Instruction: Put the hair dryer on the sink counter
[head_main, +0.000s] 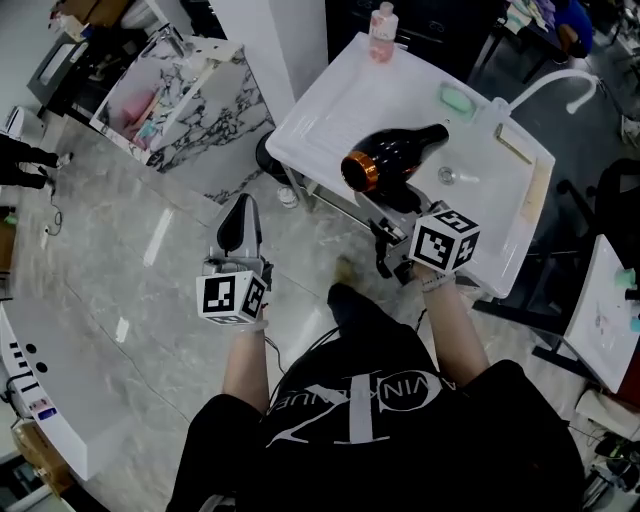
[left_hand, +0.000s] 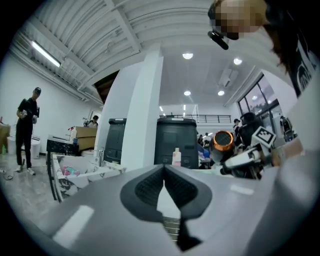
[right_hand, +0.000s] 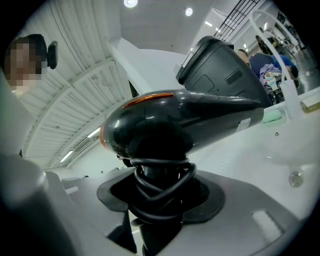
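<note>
Right tool (right_hand: 159, 200): noted clamped on the cord-wrapped handle of the hair dryer (head_main: 395, 158), presumably so the body can be laid down flat. Noted left tool (left_hand: 164, 186) with jaws together, empty, over floor (head_main: 150, 300) at 9 o'clock of the right tool, apparently idle. Confirmed from head view only: hair dryer above the white surface (head_main: 330, 90), nozzle (head_main: 435, 132) toward 2 o'clock; contact not determinable. Confirmed from right gripper view only: cord (right_hand: 160, 182) loops inside the grip.
</note>
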